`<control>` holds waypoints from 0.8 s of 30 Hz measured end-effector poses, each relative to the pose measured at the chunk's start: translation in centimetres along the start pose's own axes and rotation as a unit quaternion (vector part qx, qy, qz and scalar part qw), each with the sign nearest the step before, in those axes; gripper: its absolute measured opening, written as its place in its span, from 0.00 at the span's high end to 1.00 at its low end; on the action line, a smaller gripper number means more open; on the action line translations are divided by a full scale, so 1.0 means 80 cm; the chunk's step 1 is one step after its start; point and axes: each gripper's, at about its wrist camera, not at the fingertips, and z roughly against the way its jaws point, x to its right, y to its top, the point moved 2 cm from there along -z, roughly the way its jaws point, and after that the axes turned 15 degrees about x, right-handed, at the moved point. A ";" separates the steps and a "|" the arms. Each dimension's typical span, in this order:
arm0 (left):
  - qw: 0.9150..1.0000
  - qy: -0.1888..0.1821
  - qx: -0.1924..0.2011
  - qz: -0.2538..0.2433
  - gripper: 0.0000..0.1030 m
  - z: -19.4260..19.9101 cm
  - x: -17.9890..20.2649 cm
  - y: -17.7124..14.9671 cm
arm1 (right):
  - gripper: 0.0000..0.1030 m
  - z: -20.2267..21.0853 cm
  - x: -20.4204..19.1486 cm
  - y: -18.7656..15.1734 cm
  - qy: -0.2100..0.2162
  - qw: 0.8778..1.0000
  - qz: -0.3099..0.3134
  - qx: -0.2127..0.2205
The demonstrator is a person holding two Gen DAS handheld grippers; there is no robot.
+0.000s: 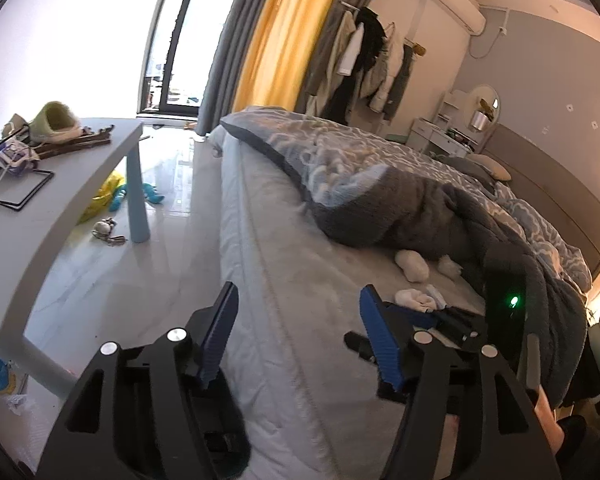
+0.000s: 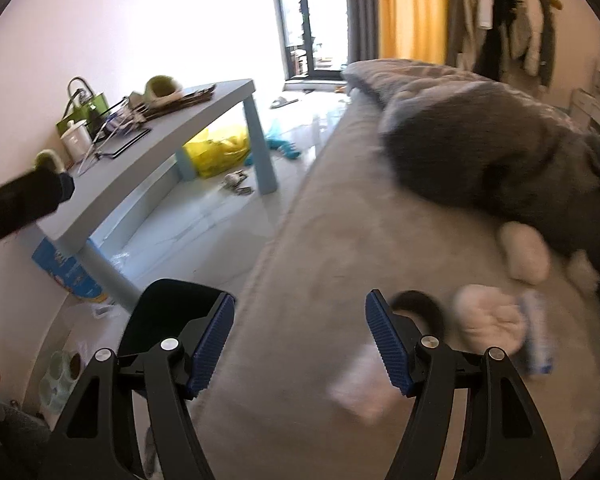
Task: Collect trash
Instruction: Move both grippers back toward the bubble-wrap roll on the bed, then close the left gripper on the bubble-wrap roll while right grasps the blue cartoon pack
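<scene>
Both my tongs are spread with nothing in them right now. Left tongs hang over the near edge of the bed; far left is the grey bench. Right tongs are over the same bed edge, with the black bin down on the floor just left of them.

The trash is on the bed to the right: crumpled tissue wads, another wad farther back by the blanket, and a flat white scrap nearest. I'd take the nearest scrap first and pinch low so I don't snag the sheet.

Can't read any labels, too blurry.
</scene>
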 end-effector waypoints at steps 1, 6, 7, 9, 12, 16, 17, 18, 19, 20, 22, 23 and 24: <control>1.000 -0.002 -0.001 0.000 0.35 -0.001 0.004 -0.002 | 0.32 0.003 0.005 -0.001 -0.005 1.000 0.002 0.002; 1.000 -0.017 -0.016 -0.004 0.32 -0.019 0.026 -0.013 | 0.31 0.019 0.046 -0.006 -0.041 0.999 0.006 0.007; 1.000 -0.021 -0.021 -0.007 0.32 -0.024 0.033 -0.016 | 0.31 0.021 0.055 -0.008 -0.047 0.999 0.004 0.006; 0.999 -0.028 -0.028 -0.010 0.30 -0.030 0.043 -0.022 | 0.31 0.025 0.068 -0.012 -0.057 0.998 0.003 0.006; 0.999 -0.035 -0.033 -0.015 0.28 -0.039 0.055 -0.029 | 0.31 0.031 0.086 -0.018 -0.066 0.998 0.000 0.004; 0.998 -0.044 -0.044 -0.024 0.26 -0.053 0.076 -0.040 | 0.30 0.040 0.105 -0.028 -0.076 0.997 0.001 0.000; 0.998 -0.045 -0.047 -0.026 0.26 -0.055 0.081 -0.043 | 0.30 0.042 0.108 -0.031 -0.078 0.997 0.000 -0.002; 0.997 -0.046 -0.050 -0.030 0.26 -0.059 0.086 -0.047 | 0.30 0.043 0.112 -0.034 -0.078 0.997 -0.002 -0.004; 0.997 -0.046 -0.052 -0.032 0.26 -0.062 0.090 -0.049 | 0.30 0.044 0.116 -0.036 -0.078 0.997 -0.003 -0.006; 0.997 -0.048 -0.056 -0.036 0.26 -0.066 0.095 -0.054 | 0.30 0.045 0.122 -0.039 -0.080 0.997 -0.004 -0.008; 0.996 -0.048 -0.065 -0.042 0.26 -0.075 0.102 -0.062 | 0.29 0.048 0.130 -0.043 -0.081 0.997 -0.006 -0.010; 0.995 -0.048 -0.071 -0.046 0.26 -0.081 0.107 -0.068 | 0.29 0.049 0.135 -0.044 -0.083 0.996 -0.009 -0.011; 0.995 -0.048 -0.075 -0.048 0.26 -0.085 0.110 -0.072 | 0.28 0.051 0.141 -0.046 -0.084 0.996 -0.010 -0.011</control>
